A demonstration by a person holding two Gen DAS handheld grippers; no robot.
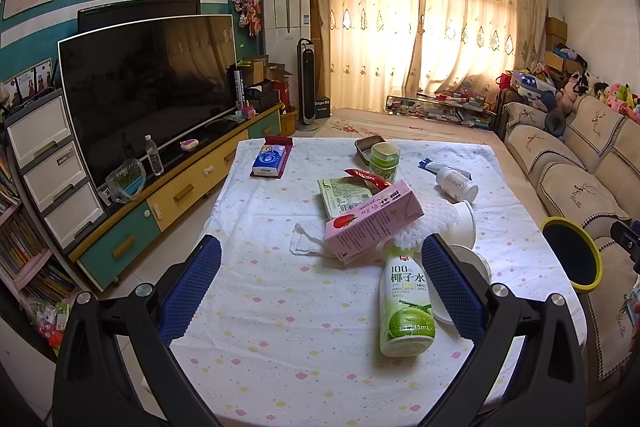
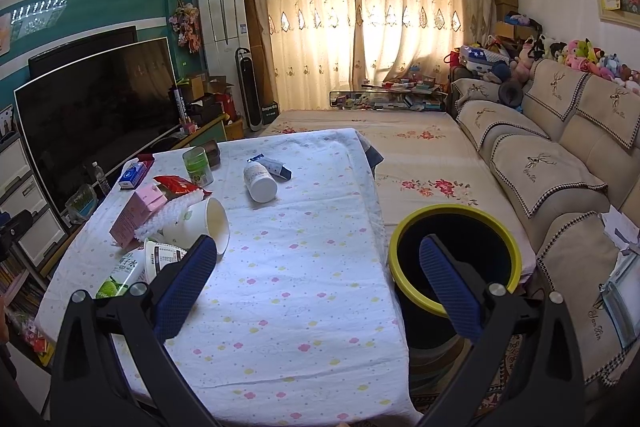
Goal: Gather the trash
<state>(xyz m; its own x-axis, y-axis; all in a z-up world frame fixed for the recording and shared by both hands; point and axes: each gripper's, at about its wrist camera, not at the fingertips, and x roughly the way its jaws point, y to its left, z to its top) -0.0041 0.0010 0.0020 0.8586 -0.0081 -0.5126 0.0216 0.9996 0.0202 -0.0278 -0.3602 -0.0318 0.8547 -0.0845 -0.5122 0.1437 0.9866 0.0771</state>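
Note:
Trash lies on the clothed table: a green coconut water bottle on its side, a pink carton, a white paper cup, a white pill bottle, a red wrapper and a crumpled tissue. My left gripper is open and empty above the table, its right finger beside the coconut bottle. My right gripper is open and empty over the table's right edge, near the black bin with a yellow rim. The paper cup and pill bottle also show in the right wrist view.
A tissue pack, a green jar and a small tin stand at the table's far end. A TV on a low cabinet is on the left. A sofa is on the right.

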